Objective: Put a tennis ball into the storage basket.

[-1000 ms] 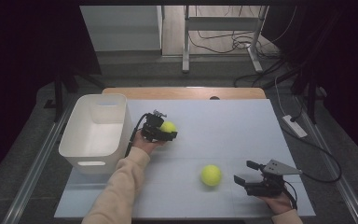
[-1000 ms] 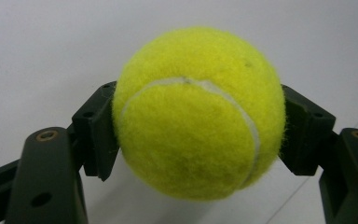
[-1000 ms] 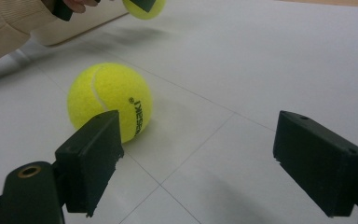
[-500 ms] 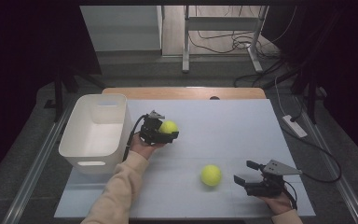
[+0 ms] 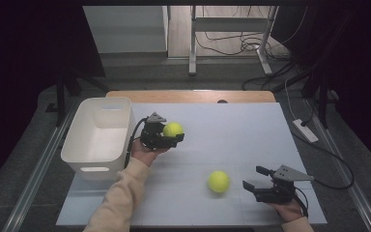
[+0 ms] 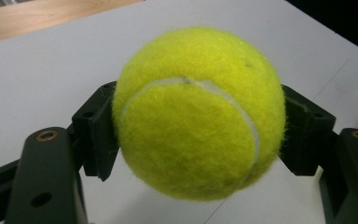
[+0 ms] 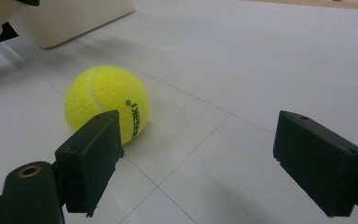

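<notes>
My left gripper (image 5: 173, 134) is shut on a yellow tennis ball (image 5: 173, 129) and holds it above the white table, just right of the white bin (image 5: 99, 133). In the left gripper view the ball (image 6: 198, 112) sits clamped between both black pads. A second tennis ball (image 5: 219, 181) lies on the table near the front. To its right, my right gripper (image 5: 256, 179) rests low with its jaws wide open and pointing at that ball. In the right gripper view the ball (image 7: 106, 103) lies beyond the left pad, outside the open gripper (image 7: 205, 154).
The white bin (image 7: 70, 18) stands at the table's left side. A wooden strip (image 5: 188, 95) runs along the table's far edge. Beyond the table, cables (image 5: 232, 43) lie on the floor and a metal stand (image 5: 193, 38) rises.
My left gripper has lifted the ball a little and carried it slightly toward the bin. The right gripper and the second ball have stayed put.
</notes>
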### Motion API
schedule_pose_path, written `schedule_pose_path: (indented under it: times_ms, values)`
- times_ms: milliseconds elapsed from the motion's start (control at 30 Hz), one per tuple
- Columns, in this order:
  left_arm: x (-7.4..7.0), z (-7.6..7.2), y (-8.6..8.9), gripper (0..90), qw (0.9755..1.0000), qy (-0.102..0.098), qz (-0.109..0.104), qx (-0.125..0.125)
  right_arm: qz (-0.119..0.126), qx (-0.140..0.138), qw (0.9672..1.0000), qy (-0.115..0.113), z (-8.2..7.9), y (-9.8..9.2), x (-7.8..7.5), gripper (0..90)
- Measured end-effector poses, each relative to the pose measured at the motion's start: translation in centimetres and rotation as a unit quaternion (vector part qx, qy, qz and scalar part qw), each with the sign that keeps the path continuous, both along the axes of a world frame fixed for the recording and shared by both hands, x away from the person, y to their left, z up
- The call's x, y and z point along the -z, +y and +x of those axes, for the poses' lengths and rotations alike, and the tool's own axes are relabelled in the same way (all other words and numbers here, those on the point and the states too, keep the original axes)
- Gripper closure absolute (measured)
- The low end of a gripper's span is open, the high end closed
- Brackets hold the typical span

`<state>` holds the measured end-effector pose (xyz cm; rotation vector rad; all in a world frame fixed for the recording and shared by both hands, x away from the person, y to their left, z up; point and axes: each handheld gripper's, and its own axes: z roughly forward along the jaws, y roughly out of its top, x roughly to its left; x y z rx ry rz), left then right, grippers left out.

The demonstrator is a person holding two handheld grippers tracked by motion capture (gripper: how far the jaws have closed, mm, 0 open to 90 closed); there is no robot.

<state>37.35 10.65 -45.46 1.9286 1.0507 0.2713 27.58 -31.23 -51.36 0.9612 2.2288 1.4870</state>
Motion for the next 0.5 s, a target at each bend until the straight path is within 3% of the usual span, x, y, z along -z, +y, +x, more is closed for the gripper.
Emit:
schedule_pose_path:
  times_ms: [500]
  values:
    - [-2.0, -1.1, 0.5, 27.6, 0.9993, -0.029, -0.023, 0.002, 0.000, 0.000, 1.0000, 0.000, 0.0, 0.0, 0.0, 15.1]
